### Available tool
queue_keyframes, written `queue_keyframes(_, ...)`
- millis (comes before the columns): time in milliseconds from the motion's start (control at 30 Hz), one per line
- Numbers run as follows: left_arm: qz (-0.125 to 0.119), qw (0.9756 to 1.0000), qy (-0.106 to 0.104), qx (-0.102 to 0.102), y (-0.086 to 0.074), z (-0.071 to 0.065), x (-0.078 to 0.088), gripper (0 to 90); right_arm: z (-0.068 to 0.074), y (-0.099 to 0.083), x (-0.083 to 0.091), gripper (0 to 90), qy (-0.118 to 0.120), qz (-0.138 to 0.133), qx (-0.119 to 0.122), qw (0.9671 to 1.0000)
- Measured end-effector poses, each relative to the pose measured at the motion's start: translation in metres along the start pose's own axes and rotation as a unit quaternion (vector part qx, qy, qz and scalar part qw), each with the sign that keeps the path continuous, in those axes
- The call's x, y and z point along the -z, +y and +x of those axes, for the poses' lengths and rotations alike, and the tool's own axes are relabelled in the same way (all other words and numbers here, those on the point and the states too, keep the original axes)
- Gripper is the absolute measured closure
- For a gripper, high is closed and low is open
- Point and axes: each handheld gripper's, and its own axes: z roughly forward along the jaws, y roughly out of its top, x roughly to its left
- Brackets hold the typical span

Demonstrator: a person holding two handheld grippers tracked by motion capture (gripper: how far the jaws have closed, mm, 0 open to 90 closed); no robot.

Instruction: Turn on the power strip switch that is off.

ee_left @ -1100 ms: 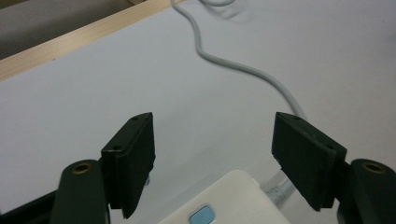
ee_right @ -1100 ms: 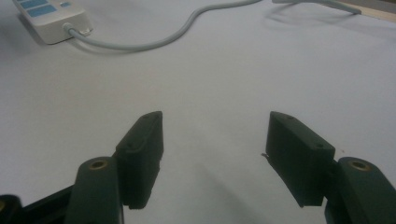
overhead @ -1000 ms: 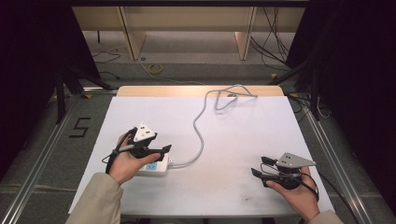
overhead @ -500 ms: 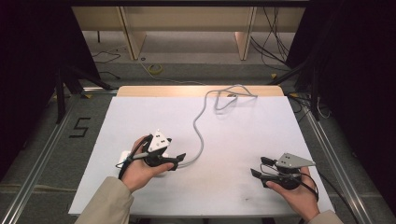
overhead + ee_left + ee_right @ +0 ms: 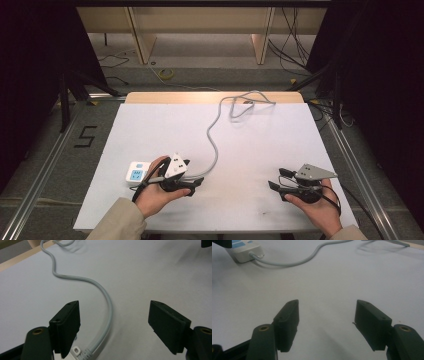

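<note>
Grippers: our left gripper (image 5: 192, 184), jaws spread and empty, straddles the grey cord (image 5: 105, 293) beside the white power strip (image 5: 137, 173) on the counter (image 5: 260, 135); our right gripper (image 5: 275, 182) rests released, well apart. Grasping the strip or cord remains undone, we judge.

From my seat at the controls I can read one sign: a dark numeral "5" (image 5: 85, 136) marked on the grey floor (image 5: 60, 165), off the bench (image 5: 165, 120) at about nine o'clock from its middle. The white power strip (image 5: 136, 174) on the bench, toward seven o'clock, carries a blue label, but whatever is printed on it is too small for me to make out. I see no other lettering I can read.
</note>
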Motion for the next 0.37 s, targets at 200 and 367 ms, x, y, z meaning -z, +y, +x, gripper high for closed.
queue_keyframes(200,0.007,0.9999,-0.003,-0.007,-0.003,-0.004,-0.004,25.4,0.0,0.0,0.0,37.1,0.0,0.0,0.0,1.0)
queue_keyframes(367,0.01,0.9998,-0.008,-0.012,-0.003,-0.011,-0.01,25.0,-0.001,0.0,0.0,37.1,0.0,0.0,0.0,1.0)
